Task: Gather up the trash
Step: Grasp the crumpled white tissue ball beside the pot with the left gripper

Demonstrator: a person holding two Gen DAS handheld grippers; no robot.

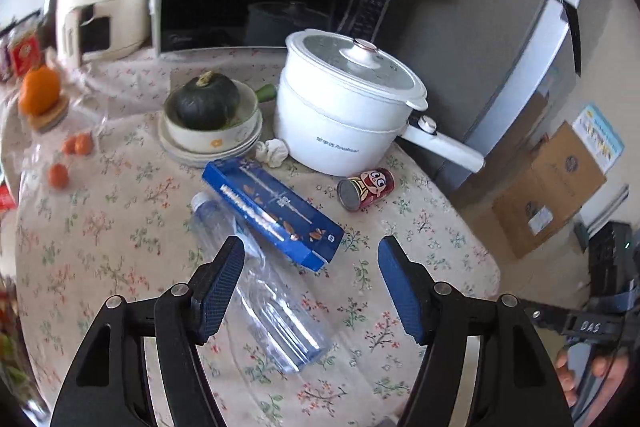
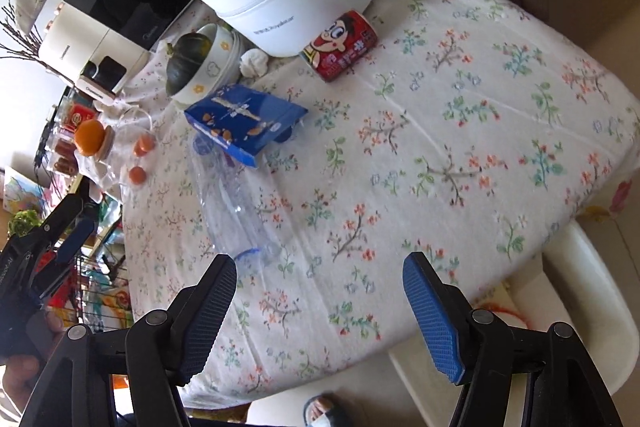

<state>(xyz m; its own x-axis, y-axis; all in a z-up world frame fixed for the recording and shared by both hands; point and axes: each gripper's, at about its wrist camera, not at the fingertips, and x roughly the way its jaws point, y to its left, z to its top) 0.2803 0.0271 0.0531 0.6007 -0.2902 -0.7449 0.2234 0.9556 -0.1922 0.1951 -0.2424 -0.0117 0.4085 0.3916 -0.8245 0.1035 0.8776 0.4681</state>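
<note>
Nothing looks collected yet. From left to right on the floral-clothed surface [image 1: 120, 227] lie a clear crushed plastic bottle [image 1: 256, 279], a flat blue cardboard box [image 1: 272, 211], a crumpled white tissue [image 1: 274, 151] and a red cartoon-printed can [image 1: 366, 189] on its side. The left claw [image 1: 312, 283] and right claw [image 2: 320, 303] both gape wide, empty.

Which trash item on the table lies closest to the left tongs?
The clear plastic bottle: it lies right under the left tongs; blue carton, red can and crumpled tissue sit farther back.
</note>
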